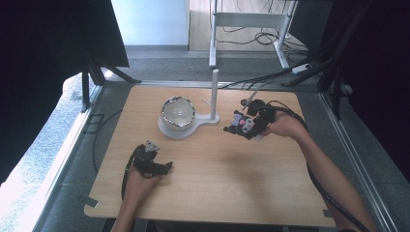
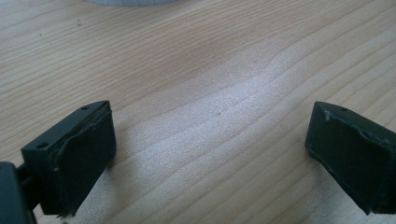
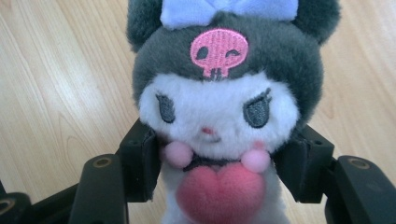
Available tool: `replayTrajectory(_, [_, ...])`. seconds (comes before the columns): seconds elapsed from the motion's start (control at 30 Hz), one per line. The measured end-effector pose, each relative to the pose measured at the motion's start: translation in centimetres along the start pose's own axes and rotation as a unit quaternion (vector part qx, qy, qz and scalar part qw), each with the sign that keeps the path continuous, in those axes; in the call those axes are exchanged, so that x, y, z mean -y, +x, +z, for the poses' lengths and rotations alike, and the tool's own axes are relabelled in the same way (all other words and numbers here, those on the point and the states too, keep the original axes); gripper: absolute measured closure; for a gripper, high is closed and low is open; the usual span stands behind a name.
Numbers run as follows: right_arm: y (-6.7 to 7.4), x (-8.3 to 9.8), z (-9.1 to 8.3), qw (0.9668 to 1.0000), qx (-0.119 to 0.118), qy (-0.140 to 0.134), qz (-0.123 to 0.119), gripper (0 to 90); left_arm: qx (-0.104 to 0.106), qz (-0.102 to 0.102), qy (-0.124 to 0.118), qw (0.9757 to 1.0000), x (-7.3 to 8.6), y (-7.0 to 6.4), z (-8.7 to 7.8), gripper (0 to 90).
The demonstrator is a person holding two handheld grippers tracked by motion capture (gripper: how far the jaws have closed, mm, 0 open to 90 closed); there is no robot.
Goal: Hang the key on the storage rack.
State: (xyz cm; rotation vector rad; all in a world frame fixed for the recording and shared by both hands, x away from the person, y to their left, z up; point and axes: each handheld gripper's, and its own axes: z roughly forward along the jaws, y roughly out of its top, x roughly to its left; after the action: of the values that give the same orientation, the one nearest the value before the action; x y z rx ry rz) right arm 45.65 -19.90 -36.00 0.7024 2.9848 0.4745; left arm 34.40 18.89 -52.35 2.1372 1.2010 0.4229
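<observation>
Nearest in the high view: left gripper (image 1: 162,167) low over the table (image 1: 217,169), right gripper (image 1: 241,126) raised beside the white stand (image 1: 214,96) and bowl (image 1: 177,112), clamped on a plush toy (image 1: 240,122).

Left gripper view: jaws spread wide above bare wood.

Right gripper view: pads squeezing the toy's neck under its white face, pink heart below, wood behind.

A light wooden bench (image 1: 212,169) stands in the middle. On it, toward the far side, sits a white bowl (image 1: 177,113) with a dark wavy rim. The bowl rests on a round white base (image 1: 167,130). Just beside the bowl, a thin white post (image 1: 214,92) stands straight up from the same base. Behind the bench, black cables (image 1: 261,37) lie on the grey floor (image 1: 164,60). A white metal frame (image 1: 246,20) stands farther back.
</observation>
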Motion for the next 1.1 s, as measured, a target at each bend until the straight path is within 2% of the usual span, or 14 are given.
replayTrajectory(0.57, [-1.7,-2.2,-3.5,0.9996,0.019,-0.016,0.015,38.2,0.001,0.000,0.001,1.0000,0.0,0.0,0.0,1.8])
replayTrajectory(0.77, [-2.9,-3.0,-4.7,0.9991,0.024,-0.020,0.029,38.2,0.001,0.000,0.001,1.0000,0.0,0.0,0.0,1.8])
replayTrajectory(1.1, [-4.3,-4.2,-5.8,0.9978,0.034,-0.025,0.050,38.2,0.001,0.001,0.003,1.0000,0.0,0.0,0.0,1.8])
